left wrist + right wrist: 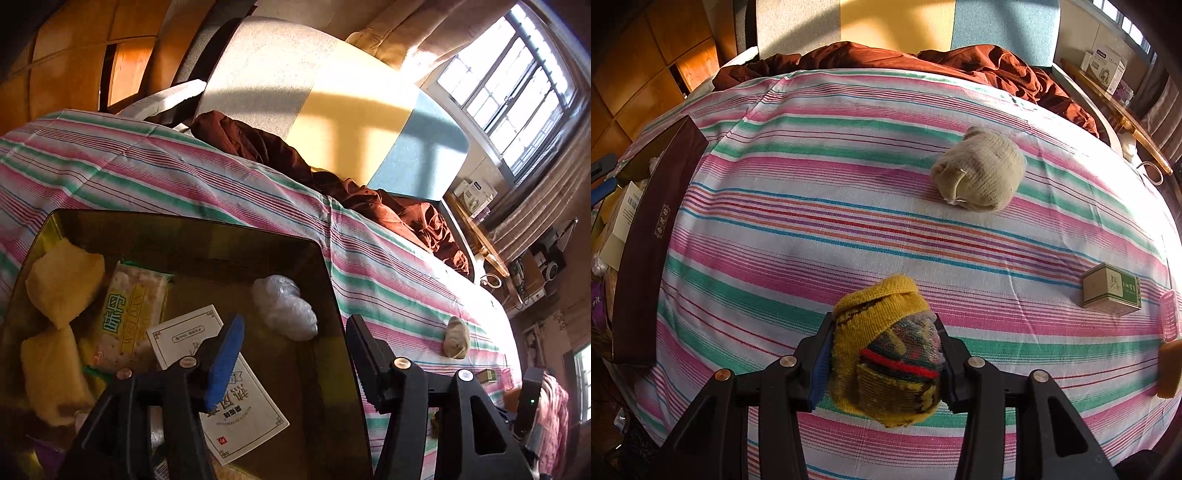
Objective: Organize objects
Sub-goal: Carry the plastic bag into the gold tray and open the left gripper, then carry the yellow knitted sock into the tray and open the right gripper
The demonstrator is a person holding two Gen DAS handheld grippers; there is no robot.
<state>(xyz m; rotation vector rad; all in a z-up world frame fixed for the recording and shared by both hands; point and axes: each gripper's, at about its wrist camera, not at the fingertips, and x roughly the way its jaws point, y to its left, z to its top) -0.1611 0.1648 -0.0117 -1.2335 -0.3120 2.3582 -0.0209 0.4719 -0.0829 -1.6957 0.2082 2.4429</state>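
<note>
My right gripper (884,354) is shut on a rolled yellow patterned sock (886,350) and holds it over the striped bedsheet (812,206). A rolled beige sock (979,170) lies farther ahead; it also shows small in the left wrist view (457,336). My left gripper (295,347) is open and empty above the dark box (332,288), over its right part. Inside the box lie a cracker packet (129,314), yellow sponges (62,280), white cards (236,391) and a crumpled clear bag (284,306).
A small green-and-white box (1112,291), a pink ribbed item (1169,314) and an orange block (1169,369) sit at the sheet's right edge. Brown bedding (960,59) is bunched at the far edge. The dark box's side (653,229) stands on the left.
</note>
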